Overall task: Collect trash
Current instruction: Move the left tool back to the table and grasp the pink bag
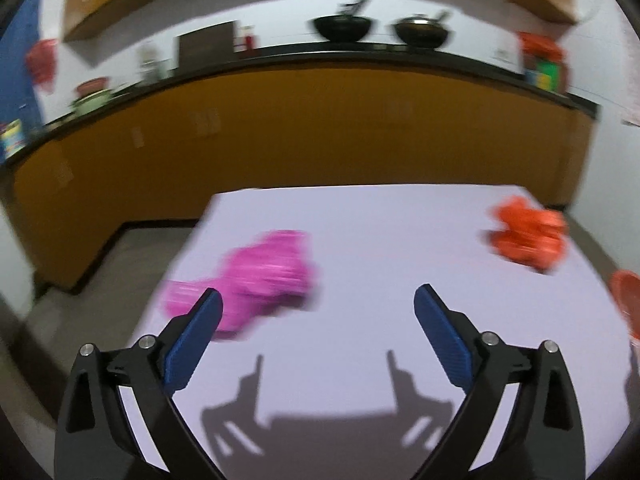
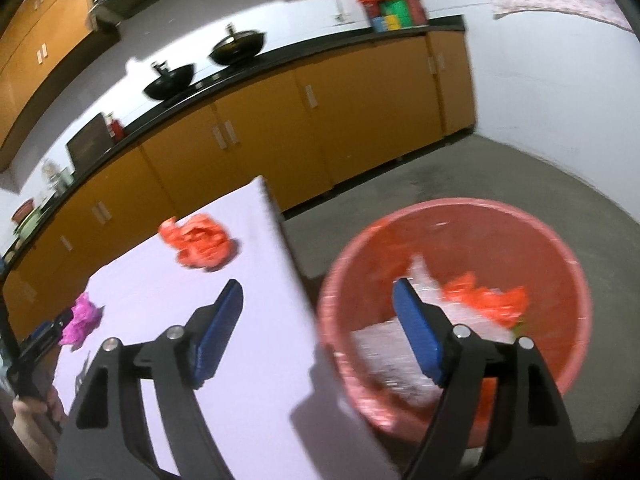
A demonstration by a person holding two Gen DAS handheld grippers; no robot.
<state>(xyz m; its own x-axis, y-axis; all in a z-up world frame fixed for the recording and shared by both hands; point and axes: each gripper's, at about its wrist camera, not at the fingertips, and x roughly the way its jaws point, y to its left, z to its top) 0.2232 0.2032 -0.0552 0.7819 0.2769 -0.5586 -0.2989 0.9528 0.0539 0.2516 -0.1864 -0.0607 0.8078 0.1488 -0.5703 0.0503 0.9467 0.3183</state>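
So the left tool (image 1: 318, 304) is spread wide with nothing in it, hanging over the white tabletop (image 1: 360, 220), and the crumpled pink wrapper (image 1: 260, 280) sits at centre-left of its view, just past the left finger. The right tool (image 2: 318, 300) is gaping and empty too, straddling the tabletop edge with the red bucket (image 2: 560, 248) at lower right of its frame, down on the concrete floor.

My guess is the pink wad goes next. I'd line it up between the fingers first, since it's off to one side, then come down and pinch the fat middle, not a loose flap, because thin crinkly plastic slides.

The orange wad (image 2: 198, 246) sits near the tabletop's far edge, the same scrunched film. The bucket looks like smooth plastic and already holds clear and orange scraps.
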